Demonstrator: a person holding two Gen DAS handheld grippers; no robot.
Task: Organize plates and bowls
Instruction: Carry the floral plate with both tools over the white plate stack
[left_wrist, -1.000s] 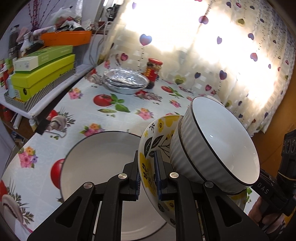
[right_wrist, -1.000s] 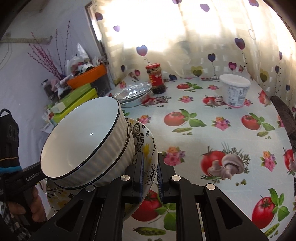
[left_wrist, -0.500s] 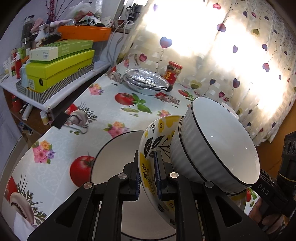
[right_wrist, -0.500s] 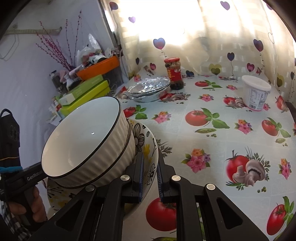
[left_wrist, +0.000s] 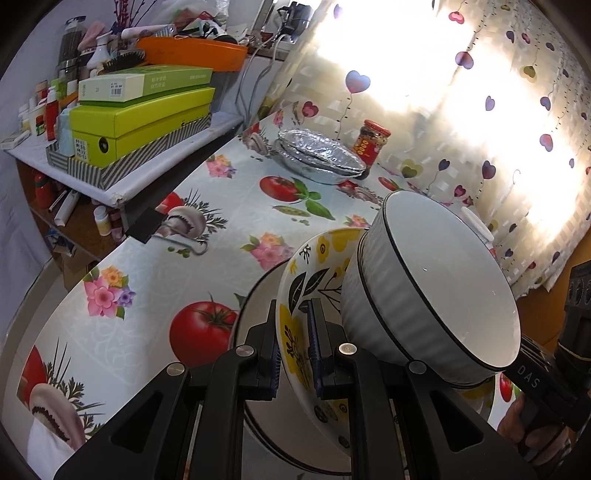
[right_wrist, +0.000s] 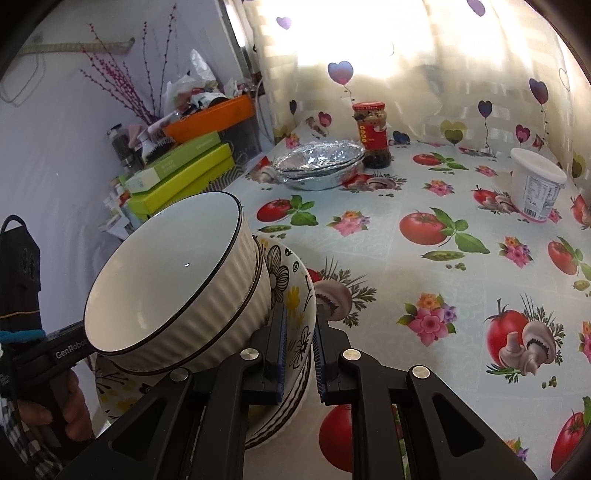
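A yellow-flowered bowl (left_wrist: 295, 291) hangs tilted above the table with two stacked white ribbed bowls (left_wrist: 443, 280) nested in it. My left gripper (left_wrist: 292, 310) is shut on the flowered bowl's near rim. In the right wrist view the right gripper (right_wrist: 300, 317) is shut on the opposite rim of that flowered bowl (right_wrist: 291, 280), beside the white bowls (right_wrist: 166, 273). A large white plate with a dark rim (left_wrist: 255, 410) lies on the tablecloth under the stack. A hand (right_wrist: 74, 410) holds the left gripper's handle.
Foil-covered dishes (right_wrist: 317, 162) and a red-lidded jar (right_wrist: 373, 136) stand at the back by the curtain. A white tub (right_wrist: 535, 188) sits at the back right. A side shelf with green boxes (left_wrist: 140, 122) runs along the table's left edge, where a black clip (left_wrist: 146, 225) sits.
Both grippers have carried the bowl stack leftward and slightly lower. The white plate now shows further right under the stack. Both grips are unchanged.
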